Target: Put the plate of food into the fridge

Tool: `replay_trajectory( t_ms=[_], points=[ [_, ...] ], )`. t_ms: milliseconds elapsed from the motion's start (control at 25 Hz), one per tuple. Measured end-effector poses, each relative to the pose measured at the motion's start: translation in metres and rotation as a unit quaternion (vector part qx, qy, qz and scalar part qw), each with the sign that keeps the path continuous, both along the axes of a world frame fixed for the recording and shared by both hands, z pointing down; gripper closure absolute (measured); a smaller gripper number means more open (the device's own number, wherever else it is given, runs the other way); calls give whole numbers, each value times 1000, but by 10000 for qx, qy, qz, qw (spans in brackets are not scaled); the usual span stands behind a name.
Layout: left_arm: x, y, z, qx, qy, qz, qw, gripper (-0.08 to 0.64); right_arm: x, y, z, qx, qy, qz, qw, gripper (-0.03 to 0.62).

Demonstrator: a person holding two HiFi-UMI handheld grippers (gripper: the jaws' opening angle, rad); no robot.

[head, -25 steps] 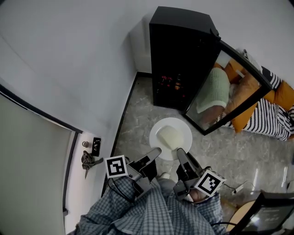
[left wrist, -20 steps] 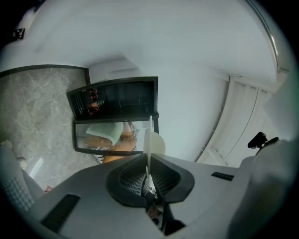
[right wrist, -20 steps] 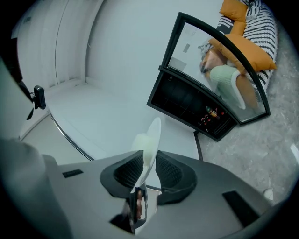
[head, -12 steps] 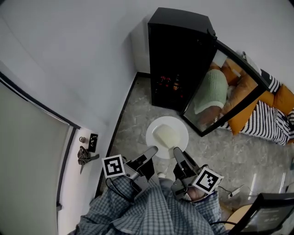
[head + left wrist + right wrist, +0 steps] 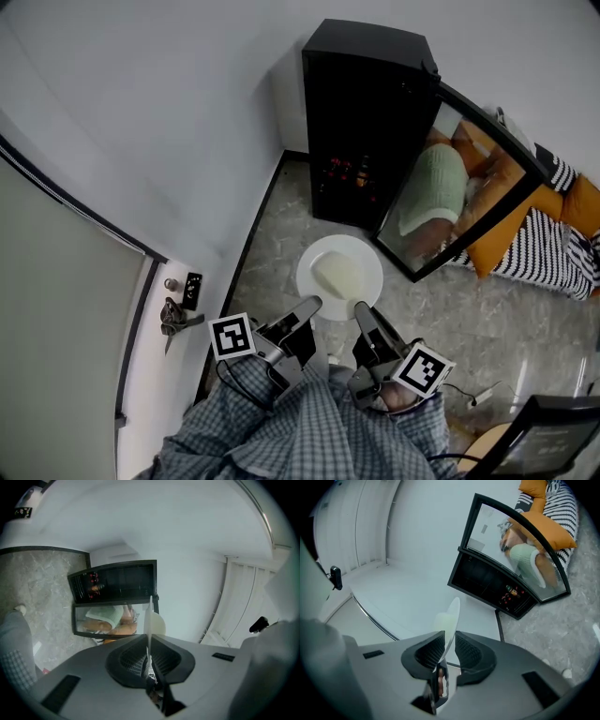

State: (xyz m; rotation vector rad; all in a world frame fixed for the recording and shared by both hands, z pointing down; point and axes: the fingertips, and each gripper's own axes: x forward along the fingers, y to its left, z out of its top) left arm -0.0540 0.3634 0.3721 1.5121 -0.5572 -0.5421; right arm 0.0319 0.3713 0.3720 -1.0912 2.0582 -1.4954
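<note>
- One white plate (image 5: 342, 243) sits at the centre of the head view, held above the marbled floor (image 5: 274, 246), just in front of the fridge.
- One pale block of food (image 5: 338, 275) lies on the plate.
- Two grippers hold the plate. The left gripper (image 5: 312, 304) pinches its near-left rim and the right gripper (image 5: 361, 309) its near-right rim, each pair of jaws narrowed onto the thin edge.
- One black fridge (image 5: 361, 103) stands at upper centre, its single glass door (image 5: 469, 178) swung open to the right.
- One bunch of keys (image 5: 174, 321) hangs at lower left.
</note>
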Motion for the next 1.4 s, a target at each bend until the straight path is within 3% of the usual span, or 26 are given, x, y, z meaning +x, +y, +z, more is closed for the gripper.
replay_trajectory(
  t_ms=[520,1400],
  points=[
    [13,-40,12,-130,58,181,9997,540,14,-37,11,-142,-41,277,9995,534],
    [-8,-197,10,-226,74,624,9978,540,-9,-186,9,-269,10,723,9970,535]
  ],
)
